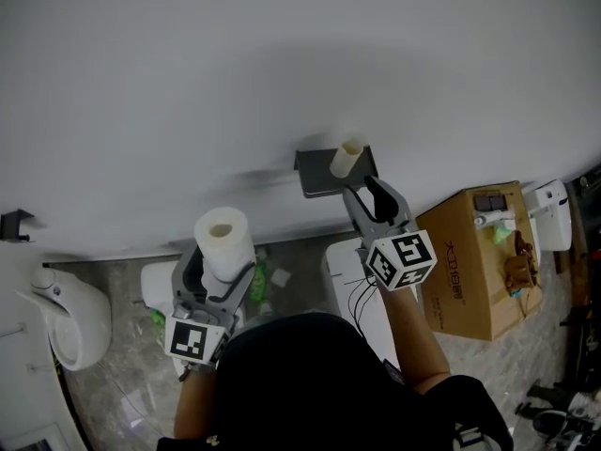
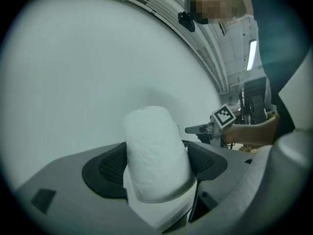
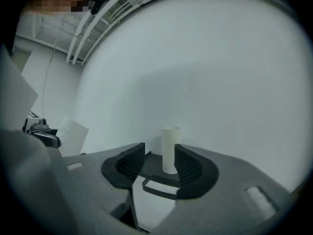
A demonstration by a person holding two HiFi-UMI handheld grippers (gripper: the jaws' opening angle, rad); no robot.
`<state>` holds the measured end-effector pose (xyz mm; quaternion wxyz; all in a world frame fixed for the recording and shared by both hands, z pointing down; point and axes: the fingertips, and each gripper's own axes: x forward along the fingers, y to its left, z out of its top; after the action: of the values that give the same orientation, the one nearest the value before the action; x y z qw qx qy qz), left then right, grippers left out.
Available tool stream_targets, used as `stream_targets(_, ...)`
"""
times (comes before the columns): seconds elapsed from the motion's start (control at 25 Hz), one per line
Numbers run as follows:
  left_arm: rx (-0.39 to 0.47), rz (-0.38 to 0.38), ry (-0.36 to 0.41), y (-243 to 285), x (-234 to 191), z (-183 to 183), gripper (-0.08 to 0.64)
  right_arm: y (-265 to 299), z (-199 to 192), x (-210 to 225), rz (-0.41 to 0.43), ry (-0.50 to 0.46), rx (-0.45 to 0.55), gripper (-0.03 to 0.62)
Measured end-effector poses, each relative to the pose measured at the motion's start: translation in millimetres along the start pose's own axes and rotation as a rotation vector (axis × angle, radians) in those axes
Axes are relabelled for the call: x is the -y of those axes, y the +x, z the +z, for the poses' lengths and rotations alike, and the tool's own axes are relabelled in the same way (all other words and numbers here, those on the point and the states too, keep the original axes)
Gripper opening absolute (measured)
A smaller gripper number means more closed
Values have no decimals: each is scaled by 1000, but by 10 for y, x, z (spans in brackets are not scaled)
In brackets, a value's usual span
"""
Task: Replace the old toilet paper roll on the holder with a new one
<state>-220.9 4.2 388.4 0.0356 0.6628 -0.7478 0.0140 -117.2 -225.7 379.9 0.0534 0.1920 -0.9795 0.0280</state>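
Paper roll (image 1: 223, 242) — one; tube (image 1: 346, 159) — one

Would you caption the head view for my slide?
Left gripper holds fresh roll; open right gripper at empty tube on holder.

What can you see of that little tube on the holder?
The tube is a bare, cream cardboard core with no paper left on it: a plain hollow cylinder, open at the top. It stands upright on the dark holder fixed to the white wall. The right gripper has its jaws apart on either side of it, and the tube does not look squeezed.
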Motion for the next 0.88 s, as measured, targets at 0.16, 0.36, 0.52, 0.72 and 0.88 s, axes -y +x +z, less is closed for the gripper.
stream_targets(0.16, 13, 19, 28, -39, -166, -30, 400, 270, 13, 119, -39, 18, -26, 243)
stream_targets(0.36, 2, 54, -17, -94, -304, -56, 399, 528, -8, 180, -68, 7, -55, 255)
stream_targets(0.52, -6, 69, -31, -129, -366, -87, 400, 634, -58, 208, -79, -3, -73, 253)
stream_targets(0.72, 17, 70, 27, -152, -409, -69, 399, 657, -65, 248, -89, -16, -65, 179)
stream_targets(0.88, -14, 77, -21, -142, -373, -110, 400, 620, -39, 233, -80, -14, -51, 178)
